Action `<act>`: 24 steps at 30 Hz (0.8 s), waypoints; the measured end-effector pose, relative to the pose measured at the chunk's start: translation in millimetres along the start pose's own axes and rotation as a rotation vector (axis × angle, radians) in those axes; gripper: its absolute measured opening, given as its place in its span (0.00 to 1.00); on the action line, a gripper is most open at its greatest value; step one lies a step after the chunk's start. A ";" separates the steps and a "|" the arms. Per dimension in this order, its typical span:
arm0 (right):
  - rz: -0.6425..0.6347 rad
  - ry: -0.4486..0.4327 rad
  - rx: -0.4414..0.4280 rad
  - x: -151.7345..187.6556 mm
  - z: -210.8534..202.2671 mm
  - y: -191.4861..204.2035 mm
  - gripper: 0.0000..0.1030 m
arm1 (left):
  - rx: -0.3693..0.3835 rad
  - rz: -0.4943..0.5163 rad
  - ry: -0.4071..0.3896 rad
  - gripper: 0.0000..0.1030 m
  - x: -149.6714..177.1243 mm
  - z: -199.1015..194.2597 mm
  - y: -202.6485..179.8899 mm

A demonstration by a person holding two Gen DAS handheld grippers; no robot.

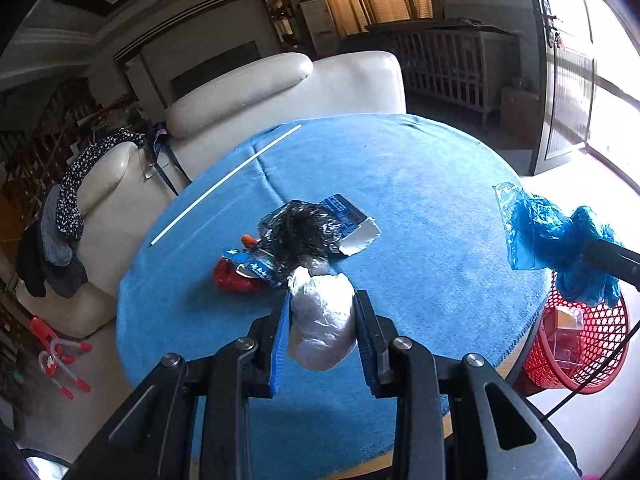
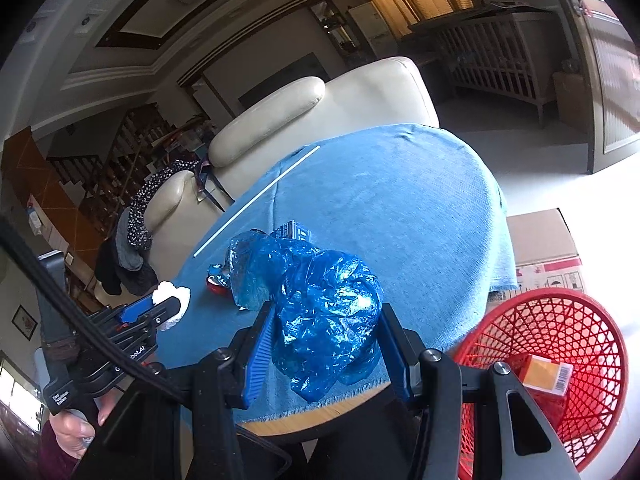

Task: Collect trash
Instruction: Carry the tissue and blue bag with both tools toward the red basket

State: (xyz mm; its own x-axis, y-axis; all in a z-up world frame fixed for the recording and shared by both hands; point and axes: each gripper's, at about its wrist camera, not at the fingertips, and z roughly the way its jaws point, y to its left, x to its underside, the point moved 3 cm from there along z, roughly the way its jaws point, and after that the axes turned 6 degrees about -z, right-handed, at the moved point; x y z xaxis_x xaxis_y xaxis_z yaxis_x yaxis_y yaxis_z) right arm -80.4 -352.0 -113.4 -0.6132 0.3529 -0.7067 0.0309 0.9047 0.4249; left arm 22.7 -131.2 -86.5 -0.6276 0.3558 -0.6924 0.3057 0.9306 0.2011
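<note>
My left gripper (image 1: pixel 322 298) is shut on a crumpled white plastic wad (image 1: pixel 322 320), held just above the blue-covered round table (image 1: pixel 420 208). Beyond it lies a trash pile: a black plastic bag (image 1: pixel 298 232), a blue and white carton (image 1: pixel 348 218) and a red wrapper (image 1: pixel 230 278). My right gripper (image 2: pixel 326 310) is shut on a crumpled blue plastic bag (image 2: pixel 324 312) over the table's near edge. From the left wrist view that blue bag (image 1: pixel 556 236) hangs at the right, above the red mesh basket (image 1: pixel 592 344). The left gripper (image 2: pixel 170 306) with its white wad shows at the left.
The red basket (image 2: pixel 560 320) stands below the table's right edge with an orange box (image 2: pixel 546 374) inside. A cardboard box (image 2: pixel 544 248) sits behind it. A thin white stick (image 1: pixel 224 184) lies across the cloth. Cream sofa (image 1: pixel 280 92) stands beyond the table. A hand (image 2: pixel 74 428) grips the left handle.
</note>
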 end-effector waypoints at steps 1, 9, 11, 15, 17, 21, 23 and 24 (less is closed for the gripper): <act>0.003 -0.001 0.001 0.5 -1.2 -1.9 0.51 | 0.001 0.003 -0.001 0.32 -0.1 -0.4 -2.2; 0.022 -0.011 0.002 4.4 -11.7 -14.9 0.51 | 0.009 0.036 -0.005 0.32 -3.1 -3.6 -23.2; 0.029 -0.014 0.005 6.0 -14.5 -18.5 0.51 | 0.010 0.047 -0.009 0.32 -4.3 -4.6 -28.5; 0.047 -0.023 0.011 9.0 -21.9 -29.3 0.51 | 0.014 0.065 -0.011 0.32 -6.9 -6.5 -41.4; 0.058 -0.031 0.013 10.2 -27.3 -34.4 0.51 | 0.018 0.074 -0.015 0.32 -8.3 -7.6 -46.5; 0.079 -0.047 0.019 11.6 -37.5 -45.9 0.51 | 0.024 0.097 -0.025 0.32 -11.2 -10.9 -61.4; 0.087 -0.057 0.026 13.8 -43.3 -52.1 0.51 | 0.029 0.107 -0.026 0.32 -11.9 -12.1 -68.2; 0.090 -0.060 0.028 14.2 -45.1 -53.8 0.51 | 0.029 0.114 -0.029 0.32 -12.1 -12.9 -72.0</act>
State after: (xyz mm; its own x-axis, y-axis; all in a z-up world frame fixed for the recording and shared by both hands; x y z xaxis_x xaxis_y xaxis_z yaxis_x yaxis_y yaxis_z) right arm -126.4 -406.5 -120.8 -0.5587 0.4460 -0.6992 0.1060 0.8746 0.4732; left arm -0.9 -201.4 -83.6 -0.5663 0.4565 -0.6862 0.3951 0.8810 0.2601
